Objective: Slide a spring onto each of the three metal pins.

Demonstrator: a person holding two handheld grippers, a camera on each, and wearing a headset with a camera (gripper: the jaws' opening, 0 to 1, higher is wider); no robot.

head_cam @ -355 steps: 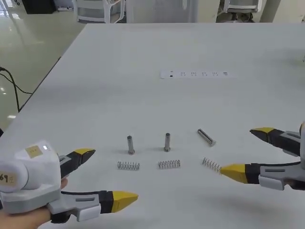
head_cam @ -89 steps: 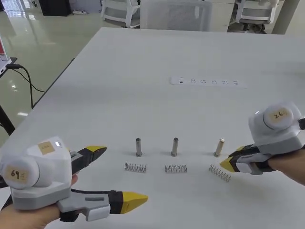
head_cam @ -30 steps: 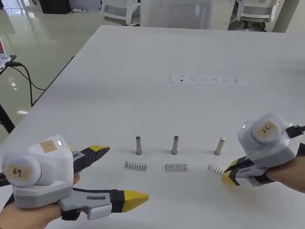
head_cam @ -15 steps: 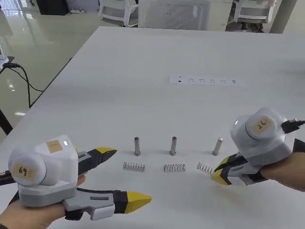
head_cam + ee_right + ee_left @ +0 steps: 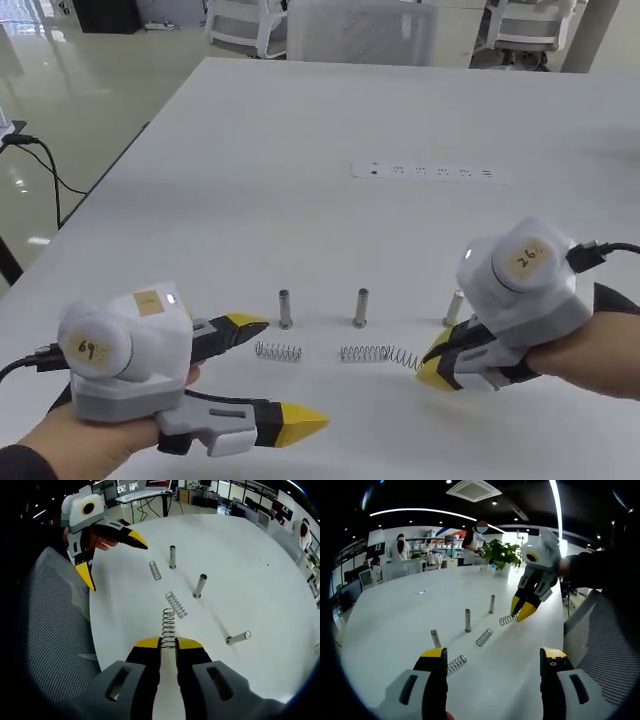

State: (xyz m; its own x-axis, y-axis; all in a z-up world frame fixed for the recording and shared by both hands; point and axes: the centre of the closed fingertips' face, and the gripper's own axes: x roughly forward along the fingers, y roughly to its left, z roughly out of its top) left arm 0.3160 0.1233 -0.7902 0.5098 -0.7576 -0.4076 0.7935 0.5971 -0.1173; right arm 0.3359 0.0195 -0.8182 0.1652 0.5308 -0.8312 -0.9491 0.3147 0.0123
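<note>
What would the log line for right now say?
right gripper: shut on spring | left gripper: open, hovering | pins: three upright, bare | loose springs: two

Tabletop (image 5: 300, 150): plain white. Each pin (image 5: 360, 307): grey metal; each spring (image 5: 278, 351): silver wire. Left claw (image 5: 290, 372) and right claw (image 5: 428, 365): black jaws with yellow tips, white-and-grey bodies. Power strip (image 5: 430, 171): white, dark sockets.

A white power strip (image 5: 430, 171) lies on the white table (image 5: 300, 150).
</note>
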